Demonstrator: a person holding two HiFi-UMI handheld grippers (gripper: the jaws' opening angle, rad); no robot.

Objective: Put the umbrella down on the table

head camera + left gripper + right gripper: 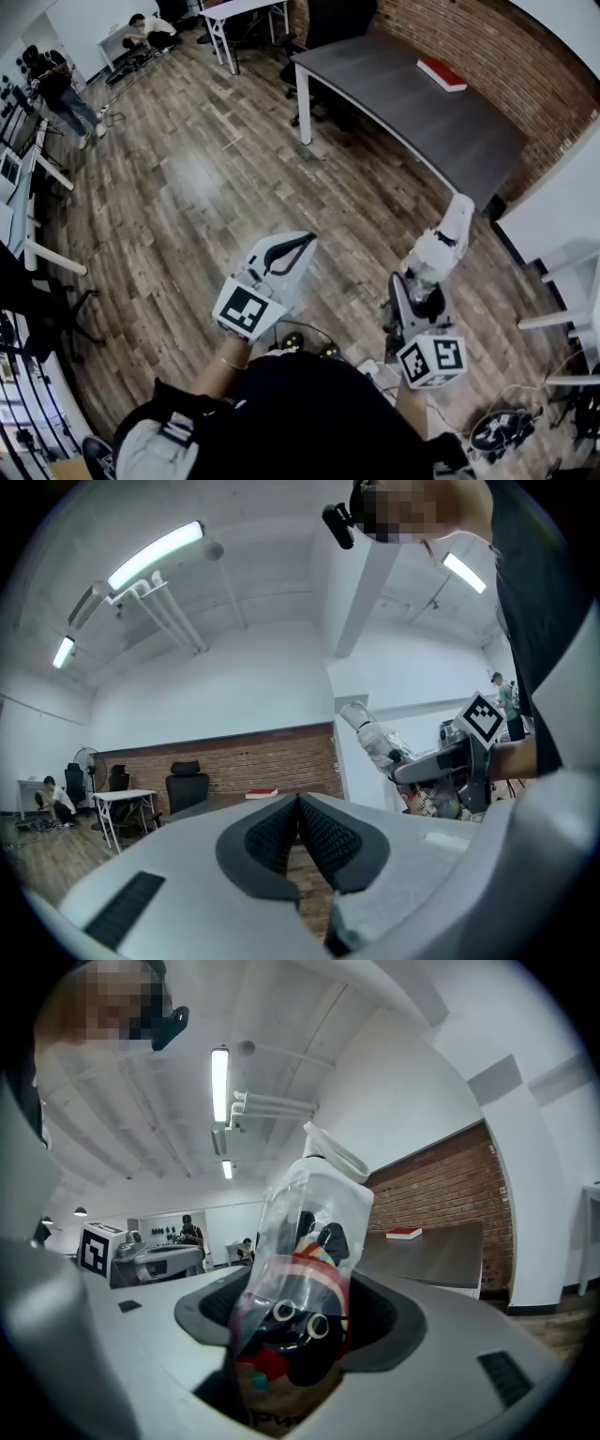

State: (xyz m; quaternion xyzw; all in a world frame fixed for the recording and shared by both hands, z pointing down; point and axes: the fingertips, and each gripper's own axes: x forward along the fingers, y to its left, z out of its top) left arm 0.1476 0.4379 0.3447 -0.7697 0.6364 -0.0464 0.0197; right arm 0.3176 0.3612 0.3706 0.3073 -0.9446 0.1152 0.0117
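Observation:
A folded umbrella (441, 246) in a clear plastic sleeve, with a cartoon print and a white cap, sticks up and forward out of my right gripper (419, 298). In the right gripper view the umbrella (305, 1260) fills the gap of the right gripper (300, 1309), whose jaws are shut on its lower part. My left gripper (298, 246) is held level beside it, shut and with nothing in it; its ribbed pads (281, 832) meet at the tip. The grey table (450, 127) stands ahead to the right, well beyond both grippers. The left gripper view also catches the umbrella (370, 735).
A red book (441, 73) lies on the grey table's far end, by the brick wall (506, 56). Black office chairs (323, 23) stand behind the table. White desks (239, 11) and people (61, 89) are at the far left. Cables (502, 431) lie on the wooden floor at lower right.

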